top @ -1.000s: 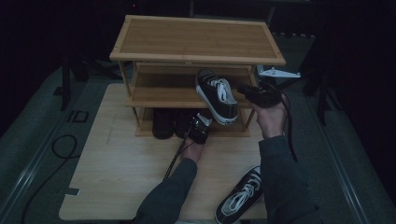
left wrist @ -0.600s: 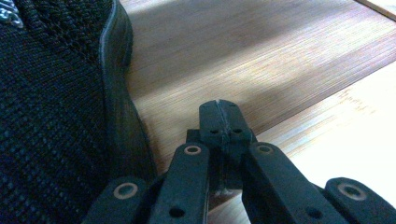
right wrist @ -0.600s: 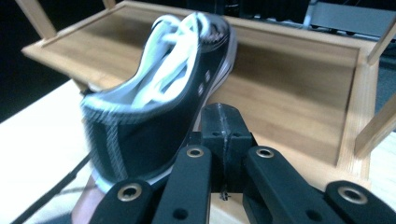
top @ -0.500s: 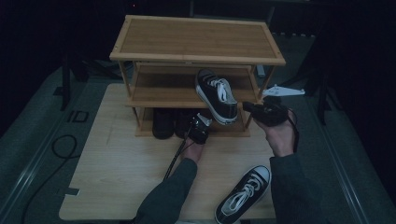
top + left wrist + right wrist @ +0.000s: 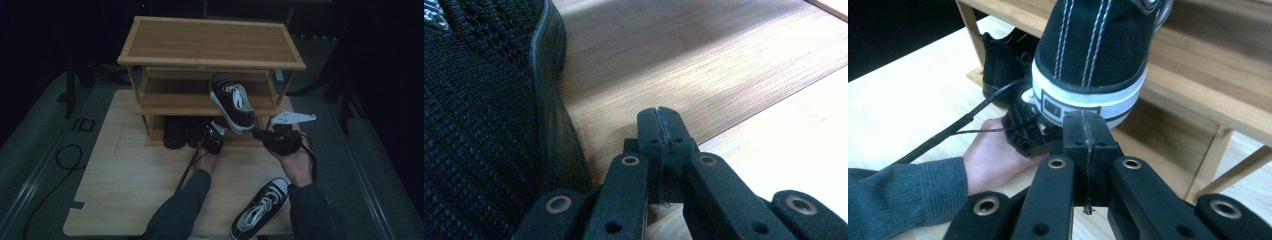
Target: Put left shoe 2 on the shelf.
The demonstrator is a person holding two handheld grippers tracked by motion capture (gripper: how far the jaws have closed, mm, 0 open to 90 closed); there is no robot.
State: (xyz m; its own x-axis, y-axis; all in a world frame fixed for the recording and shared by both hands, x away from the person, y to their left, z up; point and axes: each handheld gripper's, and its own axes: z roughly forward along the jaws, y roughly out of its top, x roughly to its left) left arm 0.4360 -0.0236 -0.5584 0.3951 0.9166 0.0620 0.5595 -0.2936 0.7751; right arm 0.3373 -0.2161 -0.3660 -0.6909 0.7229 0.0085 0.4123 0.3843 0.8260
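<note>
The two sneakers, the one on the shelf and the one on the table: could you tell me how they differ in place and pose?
The shelf sneaker sits on the rack's middle shelf, heel hanging over the front edge; the table sneaker lies flat on the table, near the person's right forearm. The shelf sneaker's toe points into the rack; the table sneaker's heel does. Both are black, with white laces and soles.

wood, canvas, rubber and matt plastic
bamboo-look shoe rack (image 5: pixel 210 42) with smooth grain; black canvas sneaker (image 5: pixel 1098 45), white stitching, glossy white rubber sole; coarse black knit shoe (image 5: pixel 474 125); matt plastic right gripper (image 5: pixel 1087 131).
</note>
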